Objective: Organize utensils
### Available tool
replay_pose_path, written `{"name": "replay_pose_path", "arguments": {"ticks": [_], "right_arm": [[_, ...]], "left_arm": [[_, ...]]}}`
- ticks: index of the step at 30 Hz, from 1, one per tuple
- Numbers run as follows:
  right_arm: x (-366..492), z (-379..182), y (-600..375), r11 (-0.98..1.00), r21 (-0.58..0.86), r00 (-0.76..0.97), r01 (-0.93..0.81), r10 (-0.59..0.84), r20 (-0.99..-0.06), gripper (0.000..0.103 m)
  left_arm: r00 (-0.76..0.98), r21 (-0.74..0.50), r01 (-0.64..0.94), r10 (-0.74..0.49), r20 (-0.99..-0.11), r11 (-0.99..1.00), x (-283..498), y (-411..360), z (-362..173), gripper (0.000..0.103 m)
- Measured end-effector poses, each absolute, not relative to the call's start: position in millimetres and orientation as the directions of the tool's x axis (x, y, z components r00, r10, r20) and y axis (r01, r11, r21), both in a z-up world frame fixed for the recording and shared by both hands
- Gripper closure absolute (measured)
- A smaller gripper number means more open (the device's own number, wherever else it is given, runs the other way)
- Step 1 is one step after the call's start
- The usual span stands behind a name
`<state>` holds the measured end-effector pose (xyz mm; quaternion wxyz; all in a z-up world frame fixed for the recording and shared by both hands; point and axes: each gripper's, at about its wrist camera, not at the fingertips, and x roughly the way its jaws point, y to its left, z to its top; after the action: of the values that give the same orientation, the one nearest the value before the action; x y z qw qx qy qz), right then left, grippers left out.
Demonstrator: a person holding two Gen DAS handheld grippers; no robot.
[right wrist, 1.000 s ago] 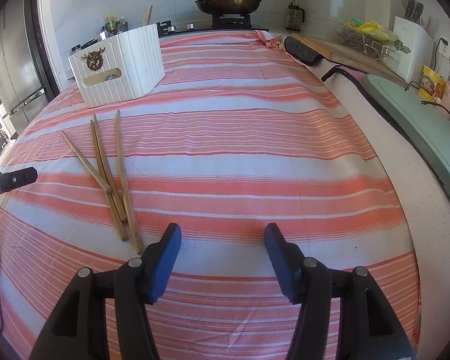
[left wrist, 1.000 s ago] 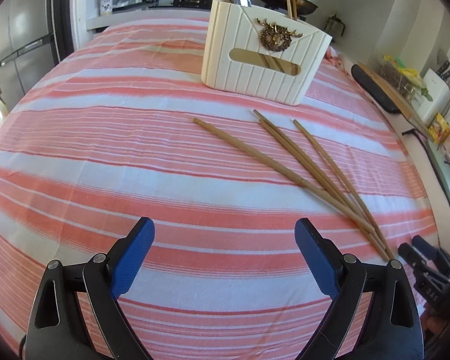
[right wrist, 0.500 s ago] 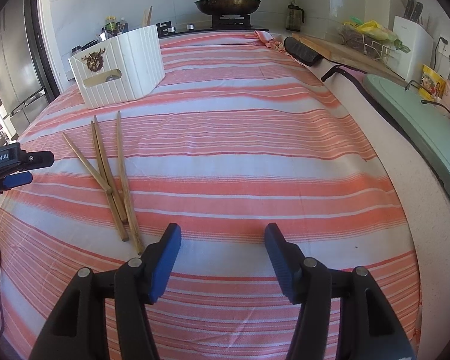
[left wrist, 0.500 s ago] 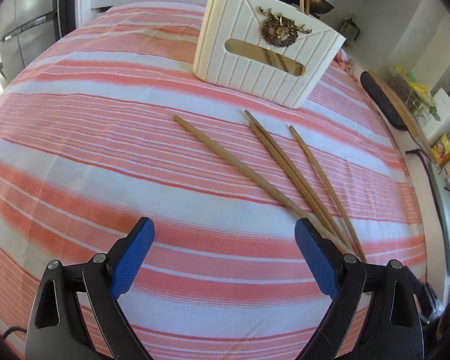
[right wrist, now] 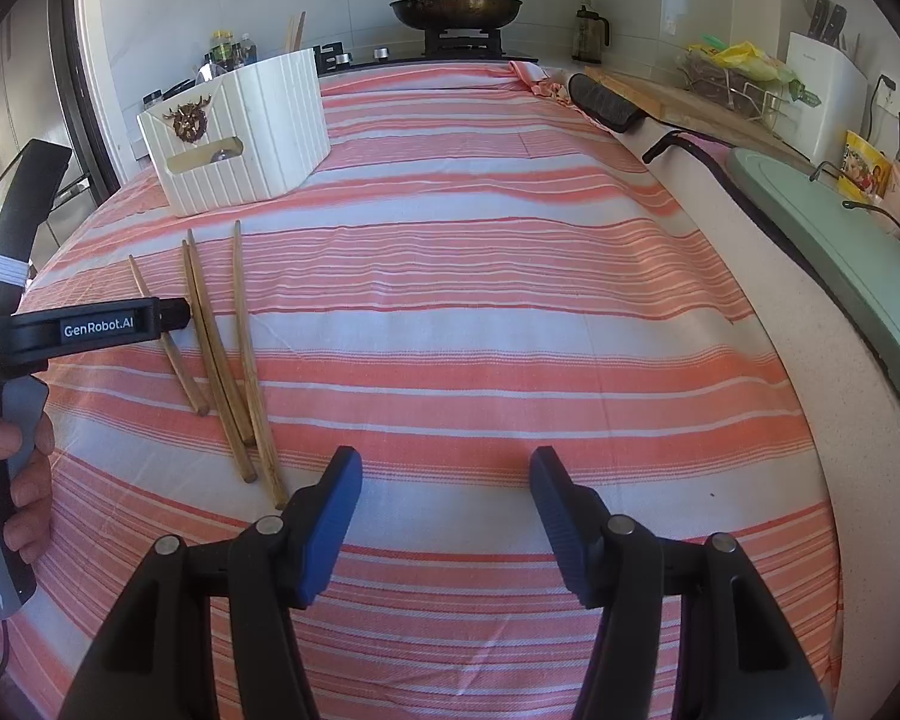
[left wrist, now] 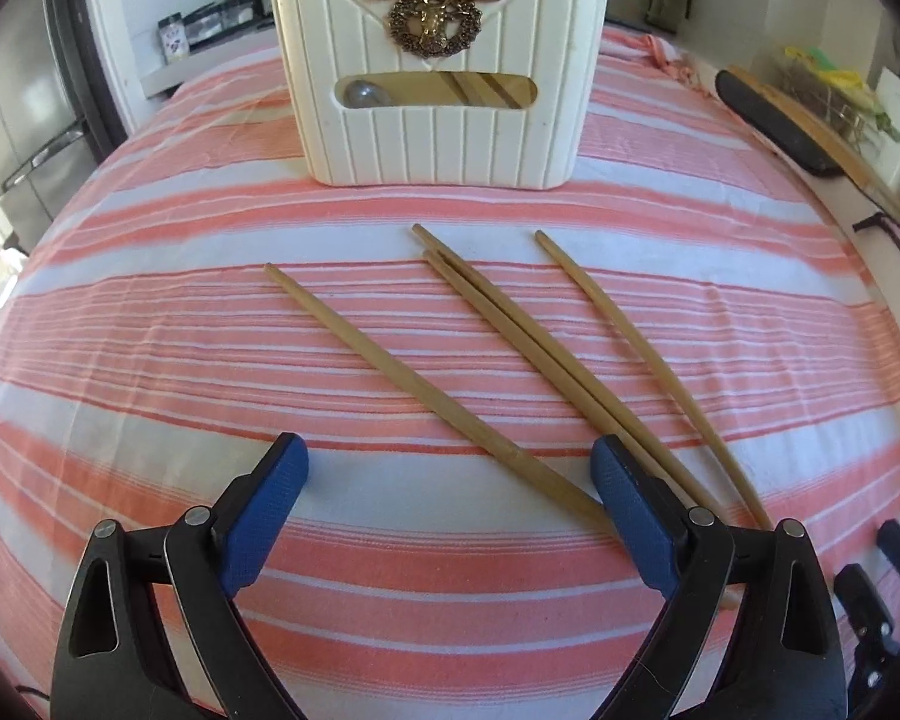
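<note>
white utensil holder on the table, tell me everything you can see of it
The utensil holder is a cream-white box with vertical ribbing, plastic by its look, and a wide envelope-shaped front. A brass-coloured stag-head emblem in a wreath sits high on the front; below it is a slot-shaped window. Through the window show a metal spoon bowl and wooden sticks. It stands upright on the striped tablecloth, beyond the four loose chopsticks and clear of them. Neither gripper touches it.
</note>
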<state>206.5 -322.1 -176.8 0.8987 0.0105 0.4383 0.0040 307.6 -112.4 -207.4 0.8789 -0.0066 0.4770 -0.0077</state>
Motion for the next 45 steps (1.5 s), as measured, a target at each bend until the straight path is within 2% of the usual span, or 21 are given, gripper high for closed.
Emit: {"name": "replay_pose_path", "arguments": {"ticks": [11,17,19,26,30,32,34,36,40,41,45], "right_arm": [[206.6,-176.6,-322.0,1.000,0.022,0.616,0.002,0.016,-0.788,0.043],[206.8,-177.1,-320.7,1.000,0.010,0.614,0.001,0.007,-0.789,0.043],[206.8,-177.4,-319.3,1.000,0.002,0.613,0.001,0.001,-0.790,0.043],[206.2,-176.7,-325.6,0.999,0.040,0.618,0.008,0.026,-0.786,0.043],[206.5,-176.9,-324.3,0.999,0.033,0.616,0.006,0.022,-0.787,0.043],[205.1,-172.8,-326.4,0.997,0.083,0.621,-0.006,0.069,-0.781,0.043],[207.0,-162.4,-324.2,0.986,0.160,0.612,-0.047,0.155,-0.775,0.043],[215.0,-149.3,-309.5,0.982,0.136,0.602,-0.130,0.187,-0.776,0.044],[252.3,-140.4,-278.3,0.961,0.122,0.522,-0.250,0.239,-0.819,0.073],[263.3,-142.8,-271.6,0.954,0.137,0.496,-0.268,0.259,-0.829,0.073],[299.8,-159.9,-246.0,0.930,0.180,0.400,-0.319,0.305,-0.864,0.076]], "left_arm": [[0.524,-0.028,0.052,-0.051,-0.850,0.998,307.0,-99.2,-206.1,0.008],[0.512,-0.051,-0.017,-0.036,-0.858,0.999,316.6,-99.2,-207.0,0.004],[0.515,-0.019,0.013,-0.023,-0.857,1.000,317.2,-109.7,-208.4,0.004],[0.487,-0.004,0.206,-0.106,-0.867,0.979,296.7,-102.7,-206.6,0.002],[0.460,-0.020,0.227,-0.125,-0.879,0.974,286.2,-74.7,-203.1,0.002],[0.455,-0.035,0.213,-0.131,-0.881,0.976,282.5,-64.0,-200.7,0.004],[0.457,-0.050,0.211,-0.144,-0.878,0.976,279.5,-56.7,-199.5,0.011],[0.462,-0.057,0.212,-0.151,-0.874,0.976,279.1,-56.3,-200.0,0.017],[0.487,-0.045,0.229,-0.155,-0.860,0.972,279.1,-65.1,-196.2,0.041],[0.492,-0.036,0.238,-0.153,-0.857,0.971,278.3,-68.6,-195.6,0.045],[0.503,-0.011,0.261,-0.146,-0.852,0.965,274.8,-71.4,-194.5,0.075]]}}
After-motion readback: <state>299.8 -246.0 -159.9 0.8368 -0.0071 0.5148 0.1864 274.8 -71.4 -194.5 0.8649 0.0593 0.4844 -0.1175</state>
